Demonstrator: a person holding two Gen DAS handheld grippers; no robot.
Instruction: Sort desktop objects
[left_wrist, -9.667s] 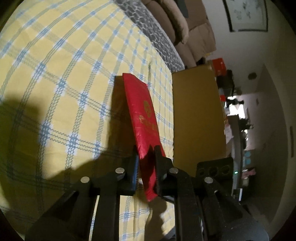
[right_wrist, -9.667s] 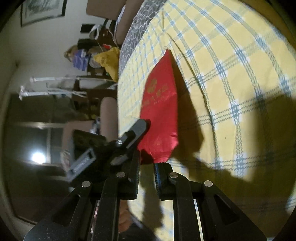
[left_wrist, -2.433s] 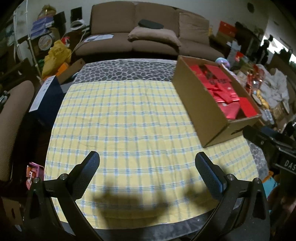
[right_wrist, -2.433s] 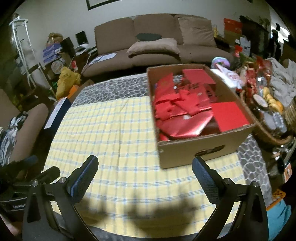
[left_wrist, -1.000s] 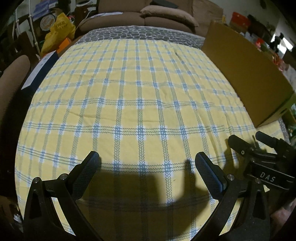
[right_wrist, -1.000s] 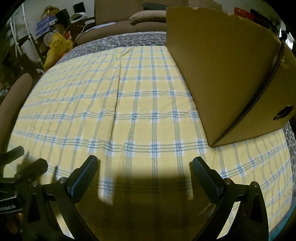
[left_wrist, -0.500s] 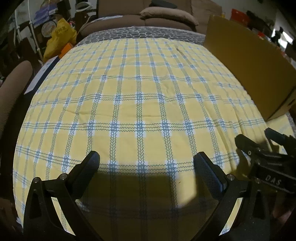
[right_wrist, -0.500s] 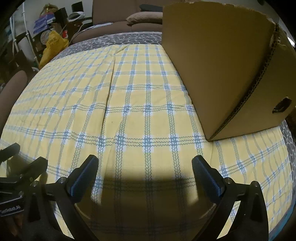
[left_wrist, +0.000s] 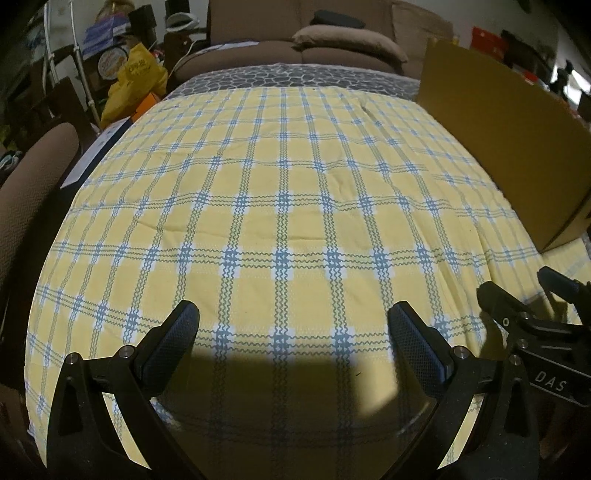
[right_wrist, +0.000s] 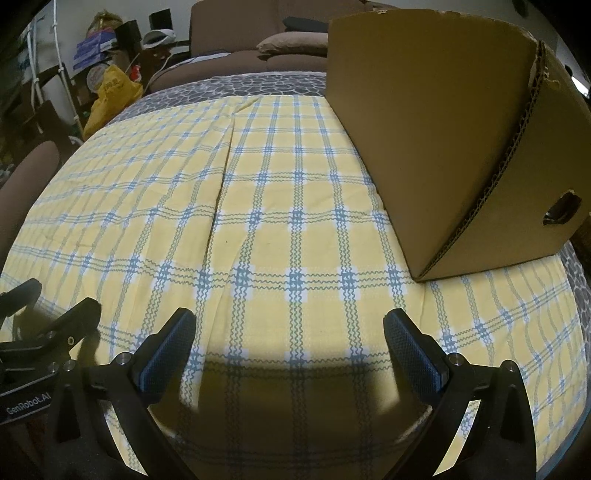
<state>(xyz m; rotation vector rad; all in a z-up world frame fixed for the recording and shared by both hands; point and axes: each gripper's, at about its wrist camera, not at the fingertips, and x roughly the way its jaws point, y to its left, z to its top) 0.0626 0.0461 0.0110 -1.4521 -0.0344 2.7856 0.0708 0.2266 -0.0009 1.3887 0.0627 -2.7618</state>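
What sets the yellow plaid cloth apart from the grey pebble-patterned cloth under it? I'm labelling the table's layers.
The yellow plaid cloth is bright, with blue and white crossing lines; the grey pebble-patterned cloth is dark, with irregular stone shapes. The plaid one lies on top and covers most of the surface; the grey one shows only at the far edge and a right-hand strip. The cardboard box rests mainly on the plaid. Both lie flat.

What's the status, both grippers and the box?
Left gripper open, empty, low over the checked cloth. Right gripper open, empty. Cardboard box on the cloth, to the right; contents hidden. Nothing loose on the cloth.
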